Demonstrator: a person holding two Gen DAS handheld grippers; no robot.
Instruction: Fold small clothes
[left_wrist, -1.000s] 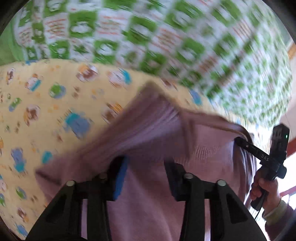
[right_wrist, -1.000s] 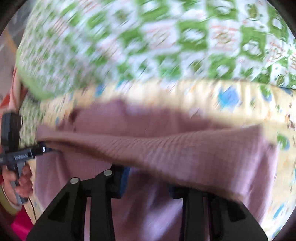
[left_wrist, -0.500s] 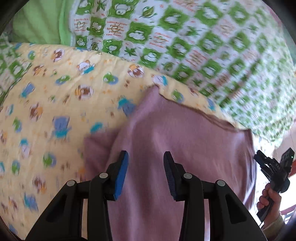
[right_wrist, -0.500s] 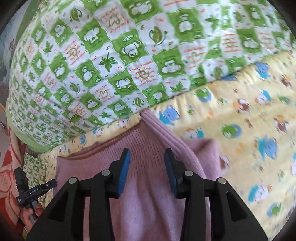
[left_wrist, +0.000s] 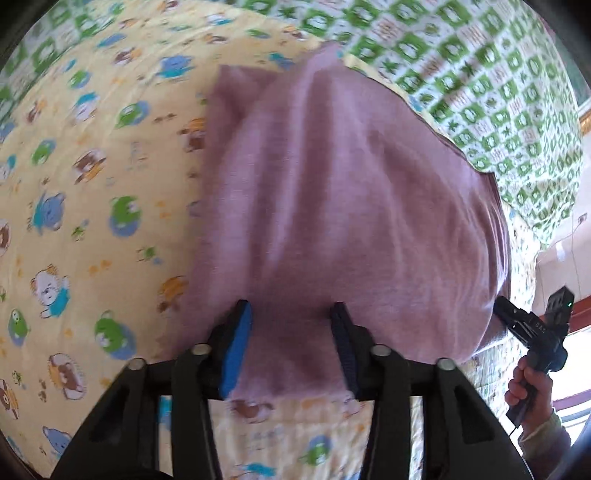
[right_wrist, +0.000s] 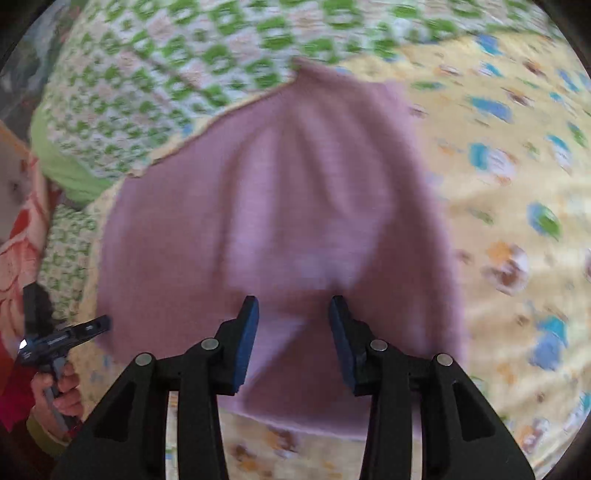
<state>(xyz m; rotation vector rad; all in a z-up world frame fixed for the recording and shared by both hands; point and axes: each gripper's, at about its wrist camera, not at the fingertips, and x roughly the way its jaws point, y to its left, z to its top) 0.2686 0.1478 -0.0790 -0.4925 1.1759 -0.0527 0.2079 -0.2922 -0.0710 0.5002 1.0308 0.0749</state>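
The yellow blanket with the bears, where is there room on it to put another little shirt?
On the yellow blanket, the wide bare stretch left of the purple sweater in the left wrist view is free. A narrower bare strip lies below the sweater's near hem. It is crowded where the sweater meets the green checked quilt.

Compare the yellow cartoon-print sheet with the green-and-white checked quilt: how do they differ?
The yellow sheet shows scattered bears and frogs; the checked quilt has regular green and white squares. The sheet lies directly under the mauve knitted garment; the quilt lies beyond the garment's far edge. In the right wrist view the quilt bulges up in a mound, while the sheet lies flatter. Both are printed bedding.
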